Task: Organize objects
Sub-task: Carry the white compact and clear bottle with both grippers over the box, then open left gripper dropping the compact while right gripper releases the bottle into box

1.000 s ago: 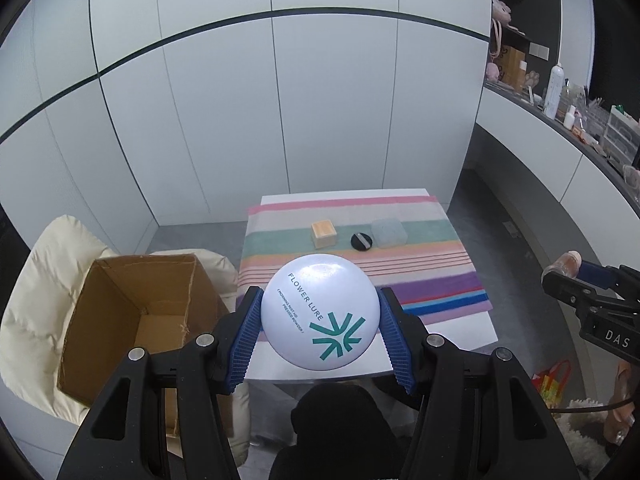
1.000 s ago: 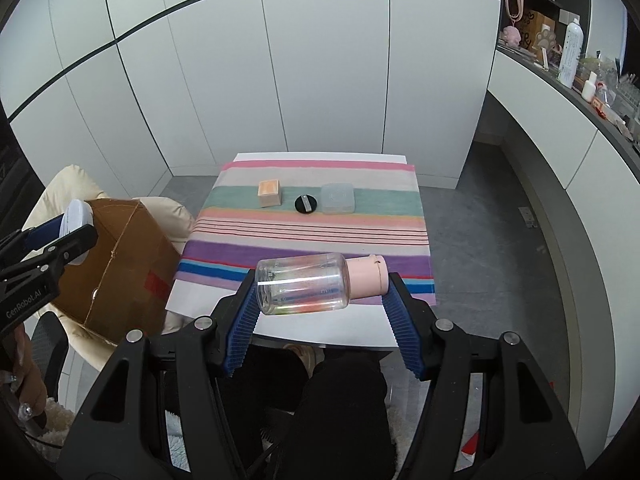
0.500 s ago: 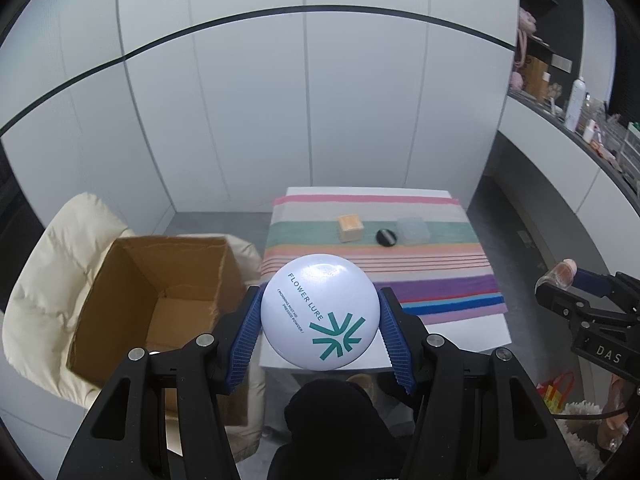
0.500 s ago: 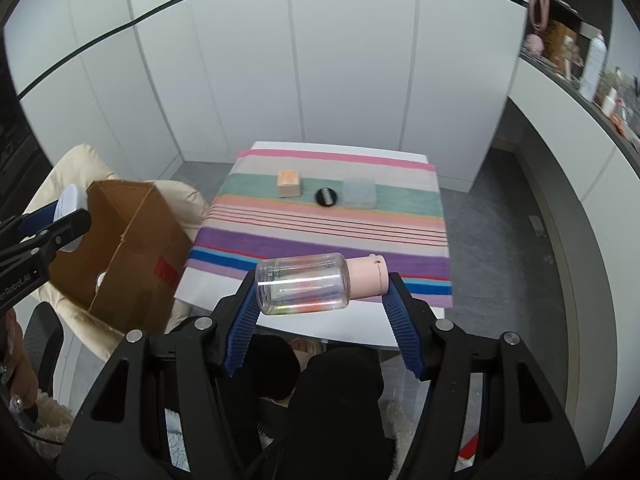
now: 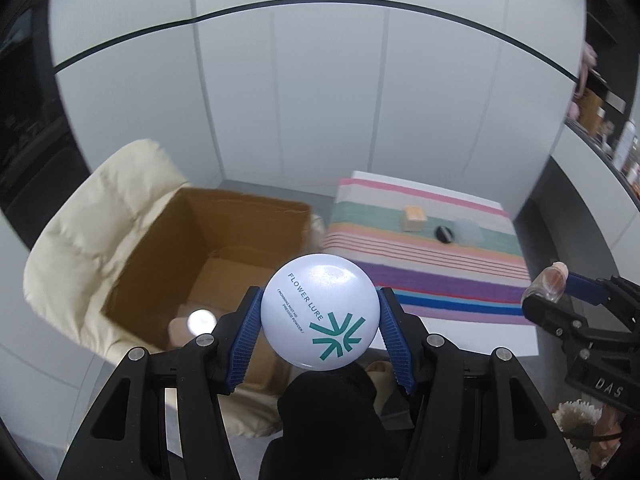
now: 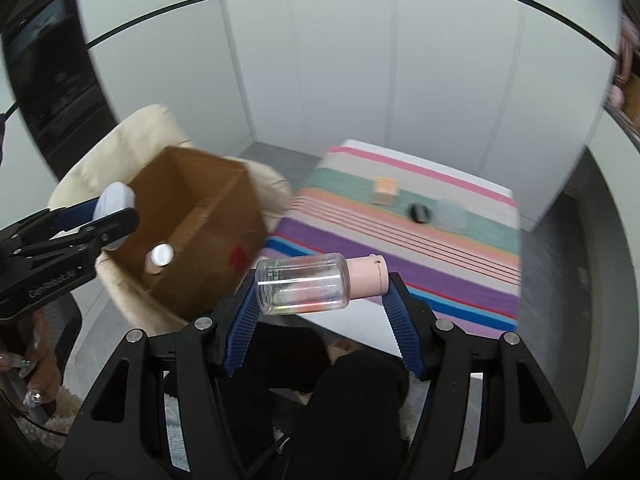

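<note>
Left wrist view
Left gripper (image 5: 320, 330): fingers pinch the white compact (image 5: 320, 311) at its sides, held in the air just right of the cardboard box (image 5: 224, 240).
Box: open, on a cream chair (image 5: 92, 240); a capped item (image 5: 202, 321) lies inside.
Table (image 5: 460, 322): striped cloth; tan block (image 5: 414, 218), black disc (image 5: 445, 234), clear case (image 5: 469, 231) toward the far edge.

Right wrist view
Right gripper (image 6: 320, 312): fingers clamp the clear bottle (image 6: 308, 288) end to end, pink cap (image 6: 366, 276) rightward, off the table's near left corner.

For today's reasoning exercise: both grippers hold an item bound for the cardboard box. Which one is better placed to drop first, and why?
Left. The left gripper, shut on the white compact, is nearest the open cardboard box; the right gripper with the clear bottle sits nearer the striped table.
</note>
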Tool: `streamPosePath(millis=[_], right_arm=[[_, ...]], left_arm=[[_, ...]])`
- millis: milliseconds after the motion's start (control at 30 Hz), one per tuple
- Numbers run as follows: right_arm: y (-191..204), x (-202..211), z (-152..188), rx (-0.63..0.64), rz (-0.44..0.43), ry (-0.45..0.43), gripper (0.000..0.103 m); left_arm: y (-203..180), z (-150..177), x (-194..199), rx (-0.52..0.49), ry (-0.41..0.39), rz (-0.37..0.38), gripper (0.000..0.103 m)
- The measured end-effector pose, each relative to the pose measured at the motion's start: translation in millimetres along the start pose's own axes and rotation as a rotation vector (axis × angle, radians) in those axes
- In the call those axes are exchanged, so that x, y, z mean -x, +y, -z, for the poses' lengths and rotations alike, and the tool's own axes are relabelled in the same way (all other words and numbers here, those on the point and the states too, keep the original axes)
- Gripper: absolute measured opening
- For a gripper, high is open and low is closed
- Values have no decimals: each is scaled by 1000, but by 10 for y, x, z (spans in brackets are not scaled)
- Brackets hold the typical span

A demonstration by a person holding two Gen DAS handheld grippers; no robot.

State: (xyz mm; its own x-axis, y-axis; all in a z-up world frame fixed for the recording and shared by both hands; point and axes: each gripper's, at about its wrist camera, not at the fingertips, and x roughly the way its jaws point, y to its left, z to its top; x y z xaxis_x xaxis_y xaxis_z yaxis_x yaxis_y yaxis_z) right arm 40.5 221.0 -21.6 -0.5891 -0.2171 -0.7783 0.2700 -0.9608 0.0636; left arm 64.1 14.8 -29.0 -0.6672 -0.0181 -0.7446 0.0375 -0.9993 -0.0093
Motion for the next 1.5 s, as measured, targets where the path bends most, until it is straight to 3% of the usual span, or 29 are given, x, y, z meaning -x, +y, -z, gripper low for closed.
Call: streamPosePath(millis=[267,500,733,1033,1167,1400,1433,1500], right_arm=[[641,-295,-106,129,-118,30,63],[1063,-604,-220,219,-180,56,63],[1355,-1079,-506,261,-190,74,63],[1660,-1730,-884,280,-195,108,63],[1805,-1990,-987,295,-190,124,63],[1937,-2206,-1045,303,-189,126,64],[1935,-2223,-1052,297,-188,121,64],[1913,-2267,-1069,280,-188,125,77]], left_arm=[[575,146,12,115,10,-112,58],[954,110,-120,197,16,-166,58],[1206,-86,-512,225,22,-197,58],[1460,-333,-1025,236,34,-293,59],[1504,-392,-1246,234,74,-278,59],[1667,-368,-1317,254,99,-311,59],[1686,-364,-1320,256,104,-315,63],[1702,-362,-1311,249,109,-336,75]])
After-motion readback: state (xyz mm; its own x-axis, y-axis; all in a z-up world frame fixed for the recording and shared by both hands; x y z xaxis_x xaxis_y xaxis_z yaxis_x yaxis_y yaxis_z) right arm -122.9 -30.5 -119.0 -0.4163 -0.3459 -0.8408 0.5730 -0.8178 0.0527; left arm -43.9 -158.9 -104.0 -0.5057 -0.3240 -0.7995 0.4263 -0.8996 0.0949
